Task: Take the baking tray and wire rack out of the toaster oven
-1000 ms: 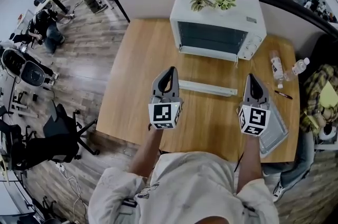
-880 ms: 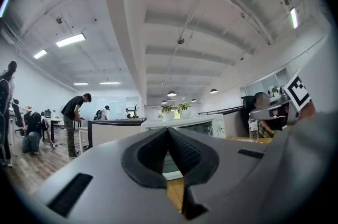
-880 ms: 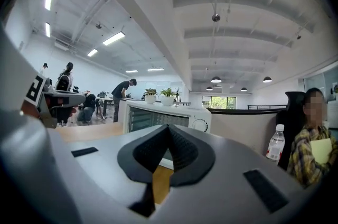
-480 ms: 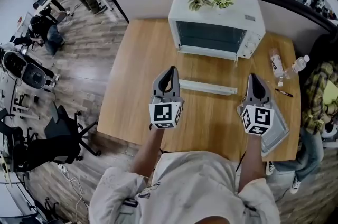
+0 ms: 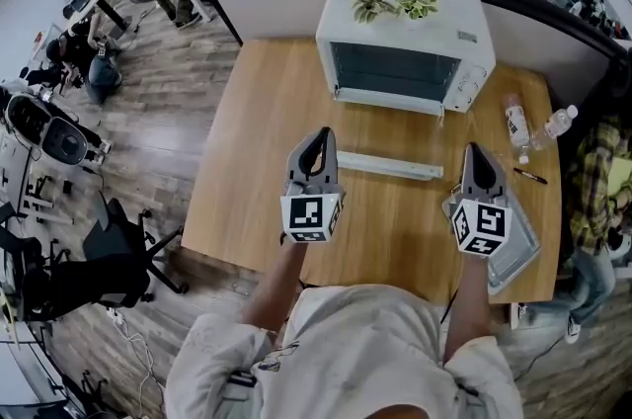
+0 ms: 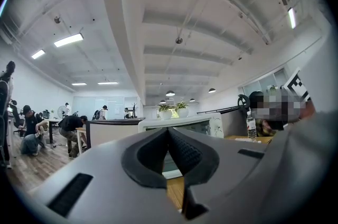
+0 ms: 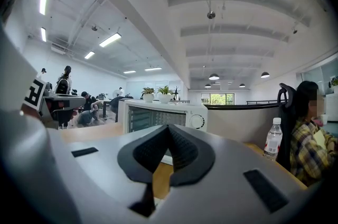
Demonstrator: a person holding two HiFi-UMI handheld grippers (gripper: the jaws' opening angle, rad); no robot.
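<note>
Both pairs of jaws are pressed together with nothing between them. The left gripper [image 5: 318,136] and right gripper [image 5: 474,150] hover side by side over the near half of the desk [image 5: 257,150], pointing level at the oven [image 5: 405,46] — a parked, ready stance, I'd judge, rather than a reach. Just ahead of the jaws, between them and the oven's front, lies a white bar [image 5: 388,165]. It may be the handle of a dropped glass door, but I cannot tell. The tray [image 5: 521,247] sits to the right of the right gripper and partly under it, at the desk's corner — out of the oven and clear of its front. No rack shows plainly, so I cannot say whether it lies on the tray or inside the oven. Bottles [image 5: 515,125] stand beyond the right jaws.
</note>
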